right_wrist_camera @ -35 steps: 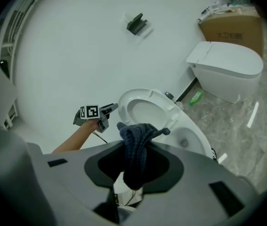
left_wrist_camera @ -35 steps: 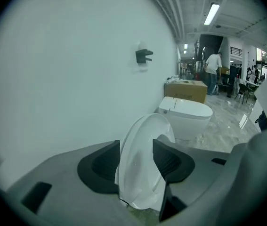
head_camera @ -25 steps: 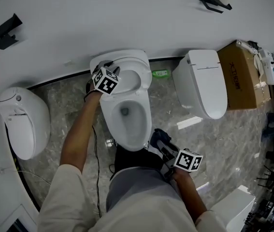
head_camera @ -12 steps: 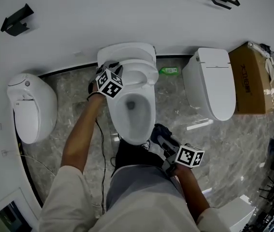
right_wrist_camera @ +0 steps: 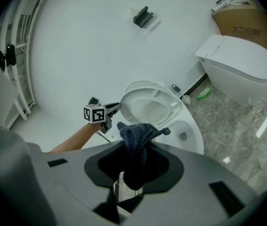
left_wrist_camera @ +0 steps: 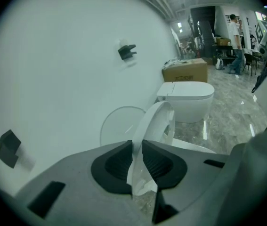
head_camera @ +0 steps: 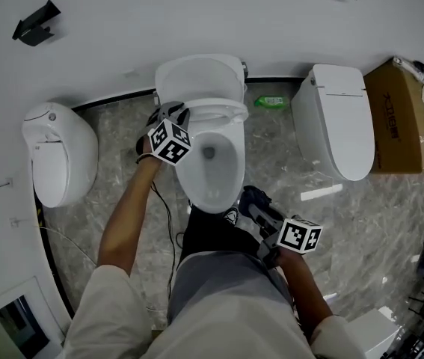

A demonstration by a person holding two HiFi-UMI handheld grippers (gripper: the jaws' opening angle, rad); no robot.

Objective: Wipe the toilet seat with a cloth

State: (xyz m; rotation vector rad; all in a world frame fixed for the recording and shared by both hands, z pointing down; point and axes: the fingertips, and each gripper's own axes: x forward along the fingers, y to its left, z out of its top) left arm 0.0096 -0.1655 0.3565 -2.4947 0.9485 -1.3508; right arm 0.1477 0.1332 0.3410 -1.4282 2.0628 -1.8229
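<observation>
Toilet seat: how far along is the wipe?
Done: the lid stands open, and the cloth is clamped in the right gripper. In hand: the left gripper is shut on the toilet seat rim, holding it tilted above the bowl. Left: all the wiping; the cloth hangs near the bowl's front, apart from the seat.

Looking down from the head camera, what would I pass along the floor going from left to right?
rounded closed toilet → open toilet → green bottle → long closed toilet → cardboard box
</observation>
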